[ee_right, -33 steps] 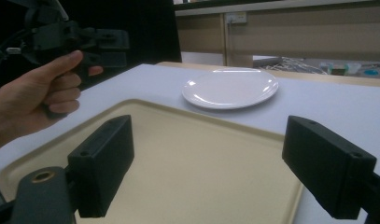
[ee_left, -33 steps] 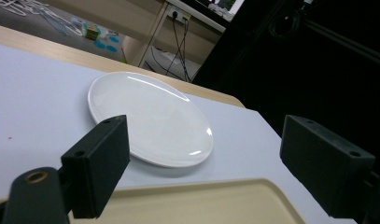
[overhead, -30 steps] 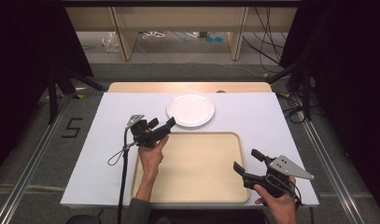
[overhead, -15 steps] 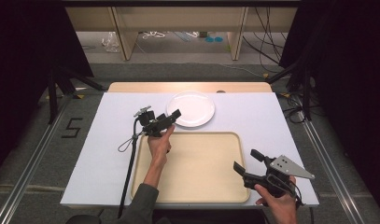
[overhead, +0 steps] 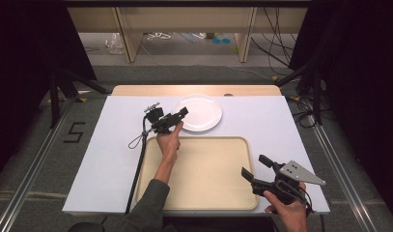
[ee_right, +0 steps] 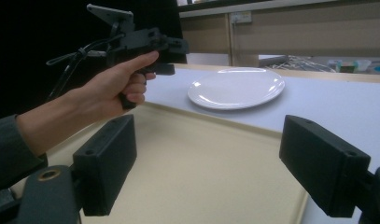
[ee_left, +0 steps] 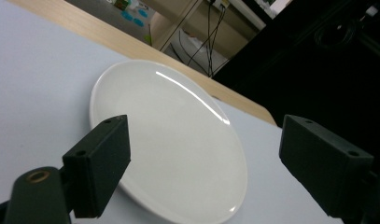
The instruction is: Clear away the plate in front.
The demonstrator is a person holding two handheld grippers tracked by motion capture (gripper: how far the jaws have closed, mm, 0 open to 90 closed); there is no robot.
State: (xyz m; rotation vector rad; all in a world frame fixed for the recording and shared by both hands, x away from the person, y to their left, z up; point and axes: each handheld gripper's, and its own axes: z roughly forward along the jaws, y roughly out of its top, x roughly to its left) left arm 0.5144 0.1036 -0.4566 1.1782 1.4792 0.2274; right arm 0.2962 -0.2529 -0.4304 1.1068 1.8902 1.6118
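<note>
A white plate lies empty on the white tabletop, just beyond a beige tray. My left gripper hovers at the plate's near-left edge, open and holding nothing. In the left gripper view its jaws stand wide apart with the plate between and beyond them. My right gripper is held over the tray's near-right corner, open and empty. In the right gripper view, past the gripper, lie the tray, the plate and the left gripper in a hand.
The white tabletop has bare room left and right of the tray. A wooden strip runs along its far edge. Metal rails flank the table. Cables lie on the floor beyond.
The left gripper has moved forward and to the right, from the tray's far-left corner to the plate's edge. The right gripper has stayed put.
</note>
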